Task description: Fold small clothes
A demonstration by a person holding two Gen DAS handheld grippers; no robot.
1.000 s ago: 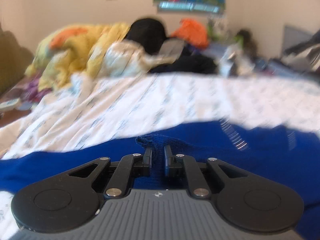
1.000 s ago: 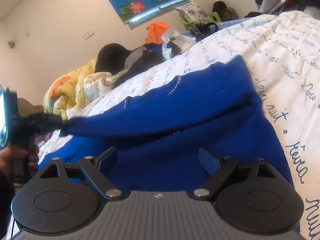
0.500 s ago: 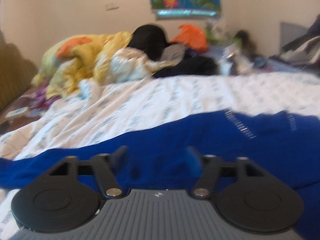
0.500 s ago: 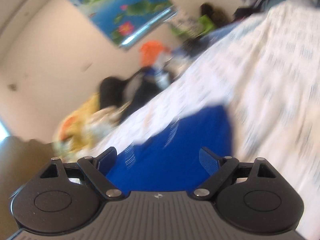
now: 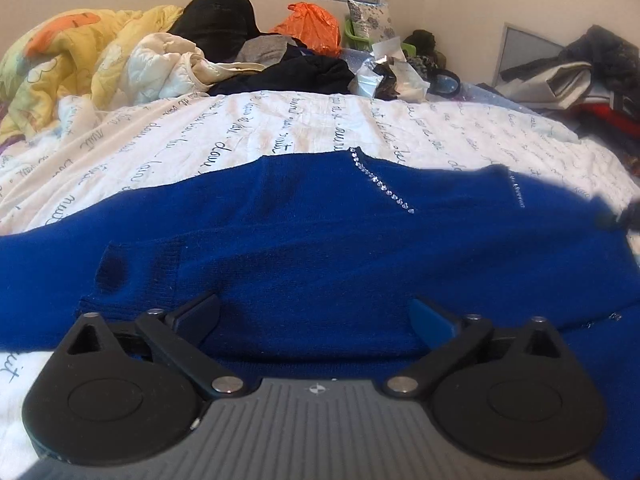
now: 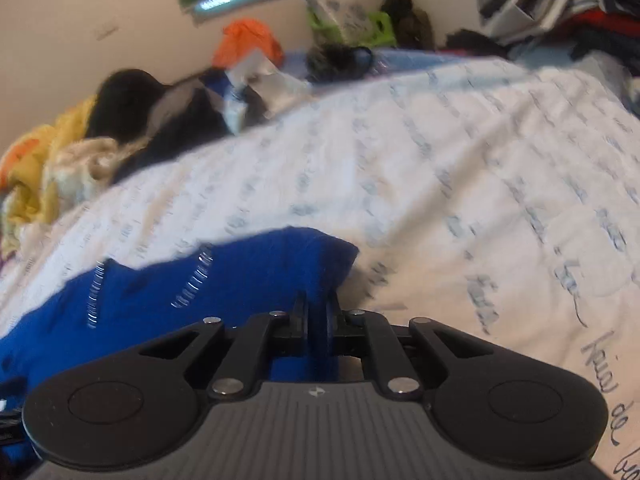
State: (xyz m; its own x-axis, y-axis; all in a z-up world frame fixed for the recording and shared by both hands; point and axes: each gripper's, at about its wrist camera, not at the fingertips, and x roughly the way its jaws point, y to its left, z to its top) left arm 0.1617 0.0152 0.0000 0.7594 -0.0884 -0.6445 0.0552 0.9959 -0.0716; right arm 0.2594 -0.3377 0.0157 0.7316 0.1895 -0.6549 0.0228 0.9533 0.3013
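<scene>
Blue sweater (image 5: 320, 240) lies spread on the bed sheet (image 5: 280, 128), one cuff (image 5: 136, 276) folded across just beside the left claw (image 5: 316, 316), whose fingers stand wide apart over the knit; yellow quilt (image 5: 60, 56), dark clothes (image 5: 304, 72) and orange bag (image 5: 312, 28) crowd the far edge. Right claw (image 6: 318, 312) is clamped on the sweater's corner; right view is motion-blurred, sheet lettering unreadable there.

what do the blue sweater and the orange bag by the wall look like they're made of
The blue sweater looks like a soft, matte knit, maybe wool or acrylic: a ribbed cuff and fuzzy surface show, with a line of shiny studs that look like rhinestones. The orange bag seems to be thin plastic, judging by its crinkled, glossy, slightly see-through folds.
</scene>
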